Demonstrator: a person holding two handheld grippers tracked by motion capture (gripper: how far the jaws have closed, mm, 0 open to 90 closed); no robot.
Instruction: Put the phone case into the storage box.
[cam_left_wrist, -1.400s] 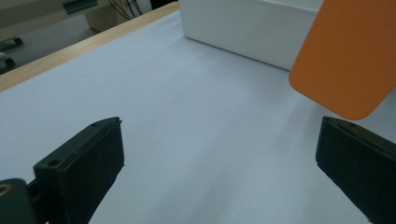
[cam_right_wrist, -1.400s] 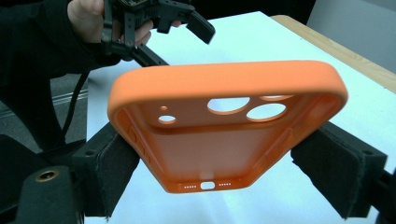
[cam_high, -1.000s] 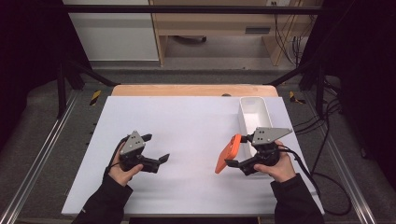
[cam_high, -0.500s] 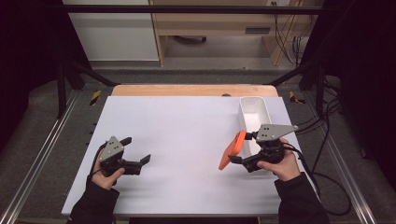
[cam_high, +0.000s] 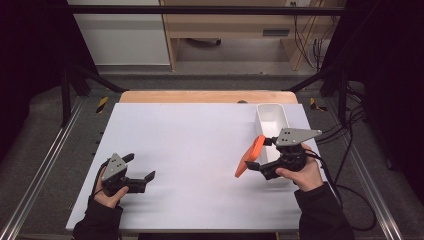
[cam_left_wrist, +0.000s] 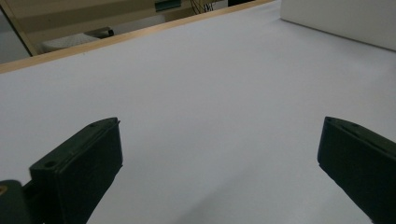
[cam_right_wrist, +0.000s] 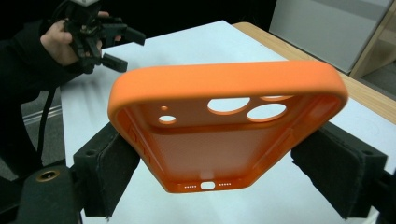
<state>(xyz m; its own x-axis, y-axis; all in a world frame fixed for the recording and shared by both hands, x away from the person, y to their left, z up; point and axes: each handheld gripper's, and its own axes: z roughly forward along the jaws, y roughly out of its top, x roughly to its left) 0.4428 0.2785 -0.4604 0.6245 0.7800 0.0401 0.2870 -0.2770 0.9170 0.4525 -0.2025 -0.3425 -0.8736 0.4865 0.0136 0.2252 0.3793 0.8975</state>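
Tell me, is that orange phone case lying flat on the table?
No, the right gripper holds the orange phone case by its sides, above the table.

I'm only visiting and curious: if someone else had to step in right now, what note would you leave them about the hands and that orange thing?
Right hand-held gripper: shut on the orange phone case, held above the white table, clamped across its sides, camera holes showing.
Left hand-held gripper: open, nothing between its jaws, low over the table near its front left edge.
White bin: at the table's right side, just beyond the case; inside looks empty.
Done: case is picked up.
Left: probably setting the case down or into the bin; the pictures do not settle which.
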